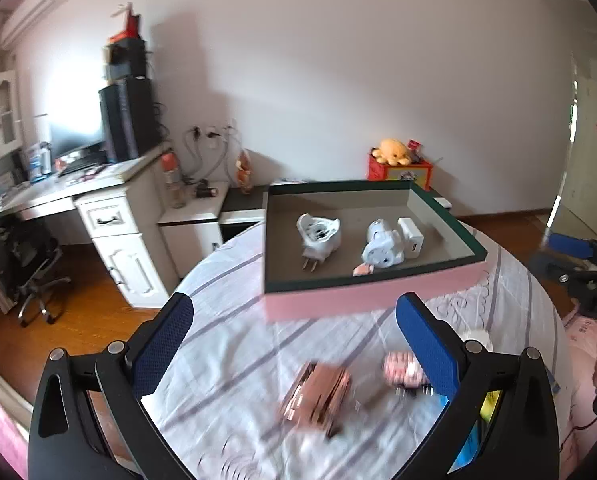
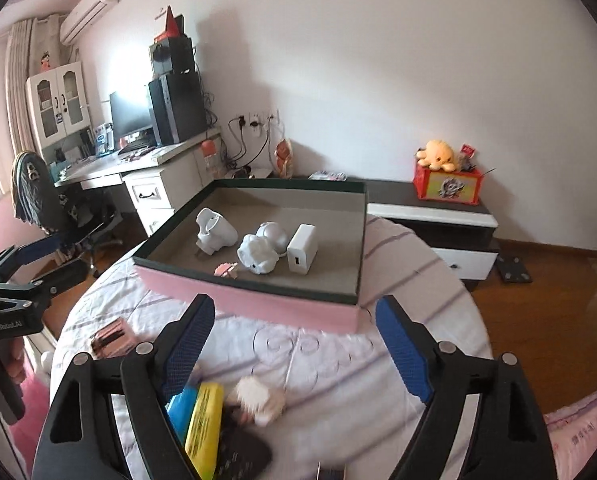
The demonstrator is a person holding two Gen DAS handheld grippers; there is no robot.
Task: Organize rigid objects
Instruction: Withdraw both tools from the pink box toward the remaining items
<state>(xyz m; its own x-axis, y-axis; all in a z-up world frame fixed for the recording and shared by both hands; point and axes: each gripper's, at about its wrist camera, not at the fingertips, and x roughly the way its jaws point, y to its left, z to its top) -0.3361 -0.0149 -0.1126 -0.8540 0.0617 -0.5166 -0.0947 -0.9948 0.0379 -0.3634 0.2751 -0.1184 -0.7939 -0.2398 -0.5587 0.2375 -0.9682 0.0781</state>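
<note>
Both claws, left claw (image 1: 294,320) and right claw (image 2: 294,322), gape wide and empty. Ahead of them the box (image 1: 372,294) already holds several white adapters (image 1: 318,236). A brown piece (image 1: 318,396) and a yellow item (image 2: 204,420) beneath the claws remain on the bed (image 1: 226,360).

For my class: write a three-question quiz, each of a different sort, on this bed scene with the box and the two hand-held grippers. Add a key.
1. True or false: the left hand-held gripper is shut on a plug.
2. Multiple choice: the white USB charger is A) on the bedsheet B) inside the pink box C) on the desk.
3. Fill in: the plush toy on the red box is coloured ____.

Key: 1 false, its jaws stand open and empty; 2 B; 3 orange.
</note>
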